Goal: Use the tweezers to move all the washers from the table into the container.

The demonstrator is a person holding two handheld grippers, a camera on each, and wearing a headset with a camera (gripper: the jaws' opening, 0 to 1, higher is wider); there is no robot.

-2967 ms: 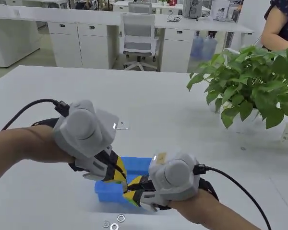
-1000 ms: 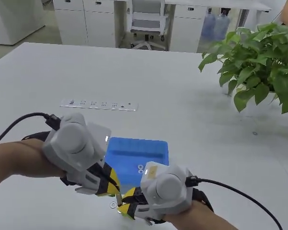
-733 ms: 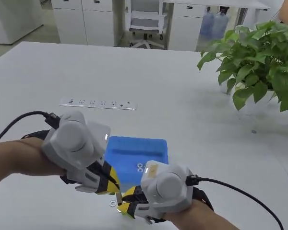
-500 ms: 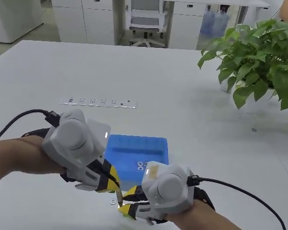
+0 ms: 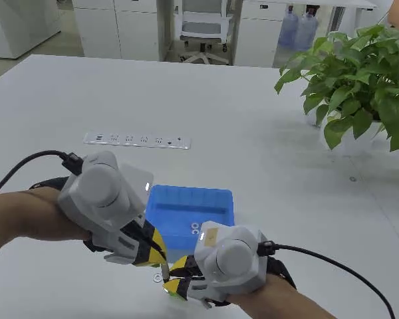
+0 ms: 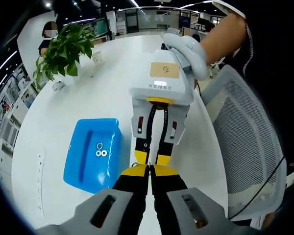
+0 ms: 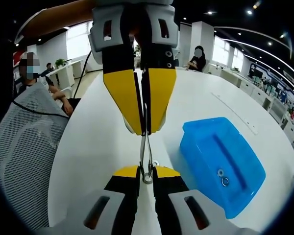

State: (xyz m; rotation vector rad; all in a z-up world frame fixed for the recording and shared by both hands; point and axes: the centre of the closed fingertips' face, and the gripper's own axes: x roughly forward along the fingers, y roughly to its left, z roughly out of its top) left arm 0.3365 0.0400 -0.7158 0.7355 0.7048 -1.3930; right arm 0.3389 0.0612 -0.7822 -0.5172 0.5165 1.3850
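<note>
Compared with three seconds back, both grippers are off the top of the blue container (image 5: pixel 186 199) and down over the table (image 5: pixel 266 146), just near of the container's near edge. Over the last second they barely shift, only settling a touch lower.

The left gripper (image 5: pixel 156 251) and right gripper (image 5: pixel 173 276) meet nose to nose there, and both are on the tweezers (image 7: pixel 145 147). The left one's jaws are pinched tight on one end. The right one's jaws are almost together, with the other end sitting between them.

Three washers (image 6: pixel 100 152) already lie on the container floor, toward its near side. One loose washer (image 5: pixel 157 278) sits on the table right beside the tweezers, so not everything is in yet. In the right gripper view there's also a small ring (image 7: pixel 147 177) right at the tweezers' end, between the right jaws. I honestly can't tell if that's a washer being pinched or just part of the tool.

My read is that the last drop-off is done and this is the start of the next pickup. The move away from the container means another trip, not the finish. The fiddly bit will be getting the thin tips around a flat washer without flicking it away across the table.
</note>
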